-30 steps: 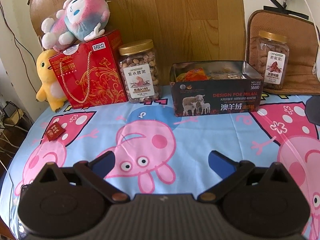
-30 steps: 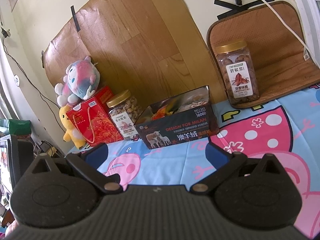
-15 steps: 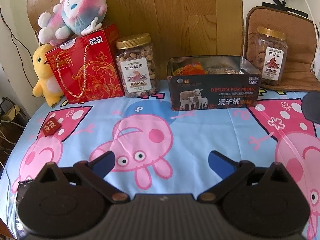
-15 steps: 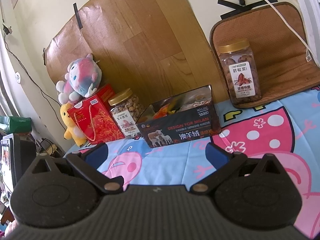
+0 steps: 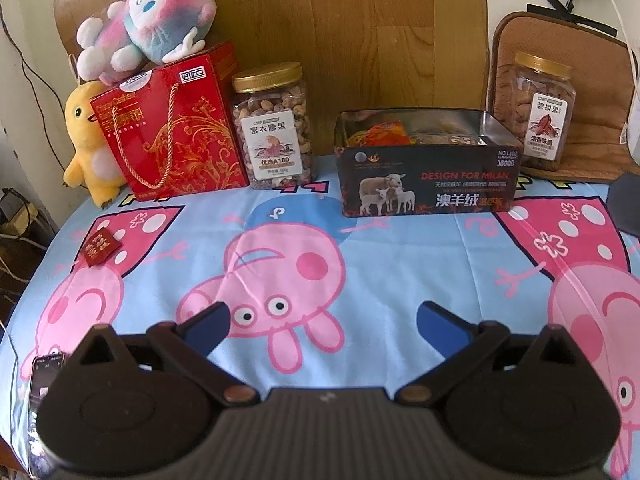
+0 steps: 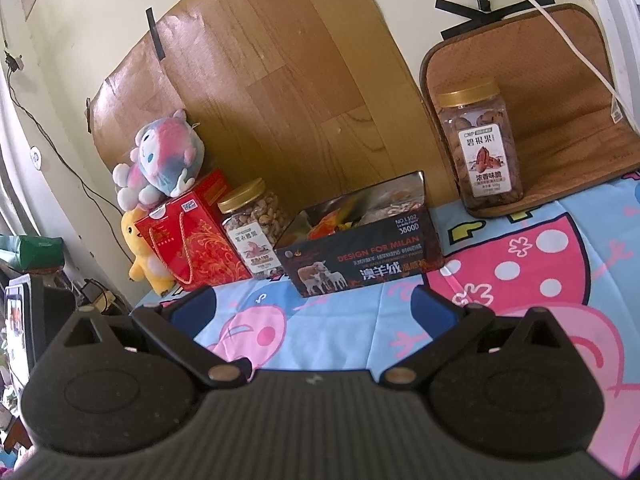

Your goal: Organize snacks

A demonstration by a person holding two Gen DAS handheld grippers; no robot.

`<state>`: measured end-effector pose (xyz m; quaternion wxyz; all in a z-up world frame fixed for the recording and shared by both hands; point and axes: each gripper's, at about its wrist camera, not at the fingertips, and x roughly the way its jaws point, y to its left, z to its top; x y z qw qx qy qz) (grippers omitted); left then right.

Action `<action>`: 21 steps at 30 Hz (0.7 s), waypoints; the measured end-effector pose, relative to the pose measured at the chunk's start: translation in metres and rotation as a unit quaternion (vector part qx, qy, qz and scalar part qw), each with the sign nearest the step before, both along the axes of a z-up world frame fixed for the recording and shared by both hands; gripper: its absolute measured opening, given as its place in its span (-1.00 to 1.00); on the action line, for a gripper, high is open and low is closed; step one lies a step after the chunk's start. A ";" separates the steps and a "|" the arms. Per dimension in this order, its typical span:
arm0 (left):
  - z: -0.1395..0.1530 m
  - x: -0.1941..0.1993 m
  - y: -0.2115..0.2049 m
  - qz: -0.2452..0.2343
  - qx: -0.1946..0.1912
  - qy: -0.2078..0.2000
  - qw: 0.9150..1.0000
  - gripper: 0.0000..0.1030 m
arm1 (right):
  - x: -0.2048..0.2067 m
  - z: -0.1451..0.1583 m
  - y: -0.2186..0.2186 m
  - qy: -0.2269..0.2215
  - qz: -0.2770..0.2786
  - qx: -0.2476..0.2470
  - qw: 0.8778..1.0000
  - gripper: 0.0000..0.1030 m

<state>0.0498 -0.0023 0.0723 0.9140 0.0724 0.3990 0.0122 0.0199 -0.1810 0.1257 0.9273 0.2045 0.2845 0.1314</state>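
Left wrist view: the left claw (image 5: 322, 318) hangs over the bench (image 5: 400, 272) with its blue-tipped fingers (image 5: 208, 322) spread wide and nothing between them. Below lies a pale blue cloth printed with pink cartoon pigs. A small red packet (image 5: 100, 247) lies on the cloth to the left, apart from everything else. Farther back stands an open dark tin (image 5: 428, 174) with snack packets inside. Left of it stands a gold-lidded nut jar (image 5: 274, 128), just beside a red gift box (image 5: 176, 136) carrying a pink-and-blue plush (image 5: 148, 16); a yellow plush (image 5: 90, 140) stands beside the box. A second gold-lidded jar (image 5: 538, 110) stands behind the tin's right end on a brown mat. In the right wrist view, the right claw (image 6: 312, 308) is likewise wide apart and empty, aimed toward the tin.
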 end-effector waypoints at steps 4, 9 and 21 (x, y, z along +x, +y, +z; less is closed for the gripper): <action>-0.002 0.001 0.001 0.002 0.001 0.002 1.000 1.00 | -0.001 -0.001 0.000 0.000 0.000 -0.002 1.000 1.00; -0.001 0.002 0.002 0.006 -0.001 0.002 1.000 1.00 | 0.001 -0.003 -0.001 0.005 -0.002 0.004 1.000 1.00; -0.004 0.002 -0.002 0.003 0.003 0.008 1.000 1.00 | -0.001 -0.004 -0.005 0.006 -0.004 0.008 1.000 1.00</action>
